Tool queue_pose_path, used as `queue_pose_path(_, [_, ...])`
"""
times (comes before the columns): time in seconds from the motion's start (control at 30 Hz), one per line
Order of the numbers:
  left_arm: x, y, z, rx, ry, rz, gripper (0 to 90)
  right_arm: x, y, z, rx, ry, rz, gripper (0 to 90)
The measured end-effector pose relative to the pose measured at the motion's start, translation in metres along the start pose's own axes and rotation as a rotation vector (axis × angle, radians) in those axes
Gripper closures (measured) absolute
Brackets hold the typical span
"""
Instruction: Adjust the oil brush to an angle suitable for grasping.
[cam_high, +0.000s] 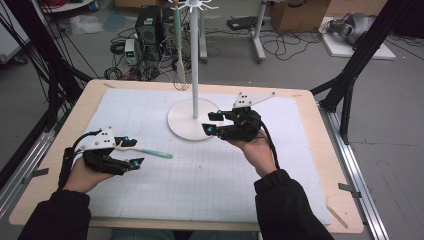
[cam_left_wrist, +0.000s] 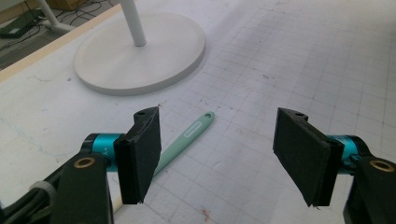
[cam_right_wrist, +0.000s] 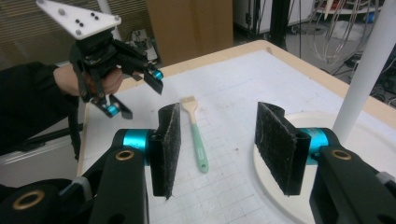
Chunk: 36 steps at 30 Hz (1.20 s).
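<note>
On the desk's white gridded mat lies a mint-green-handled pastry brush with pale bristles, flat and untouched. The left tool hovers at its bristle end, jaws spread and empty. The right tool, likewise spread, is held over the round white base of a pole stand. A whisk-like utensil seems to hang from the stand's top.
</note>
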<state>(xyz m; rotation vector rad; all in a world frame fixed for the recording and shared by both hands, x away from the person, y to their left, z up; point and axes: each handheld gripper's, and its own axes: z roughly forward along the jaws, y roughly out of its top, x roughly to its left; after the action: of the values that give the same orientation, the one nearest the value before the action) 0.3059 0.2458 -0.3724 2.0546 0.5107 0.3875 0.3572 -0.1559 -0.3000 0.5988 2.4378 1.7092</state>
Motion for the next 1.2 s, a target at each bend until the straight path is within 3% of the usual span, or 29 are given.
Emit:
queue_pose_path(0.3, [0.017,0.002,0.001,0.006,-0.011,0.010,37.2,0.007,-0.023,-0.003,0.025,0.001,0.005,49.0])
queue_pose_path(0.5, [0.031,-0.002,0.007,0.019,-0.016,0.002,46.9,0.011,-0.037,-0.009,0.022,0.001,0.004,48.5])
queue_pose_path(0.67, [0.043,-0.007,0.012,0.059,-0.019,0.001,57.3,0.013,-0.049,-0.011,0.031,0.005,0.010,48.0])
queue_pose_path(0.77, [0.050,-0.008,0.015,0.088,0.016,-0.001,63.8,0.013,-0.054,-0.013,0.032,0.008,0.013,47.6])
queue_pose_path(0.87, [0.055,-0.010,0.017,0.104,0.024,-0.001,70.9,0.013,-0.058,-0.015,0.036,0.005,0.015,47.4])
queue_pose_path(1.03, [0.059,-0.010,0.027,0.154,0.032,0.027,87.0,0.013,-0.062,-0.015,0.042,0.003,0.024,47.0])
queue_pose_path(1.2, [0.066,-0.014,0.041,0.205,0.030,0.032,89.6,0.014,-0.064,-0.014,0.049,0.004,0.019,46.9])
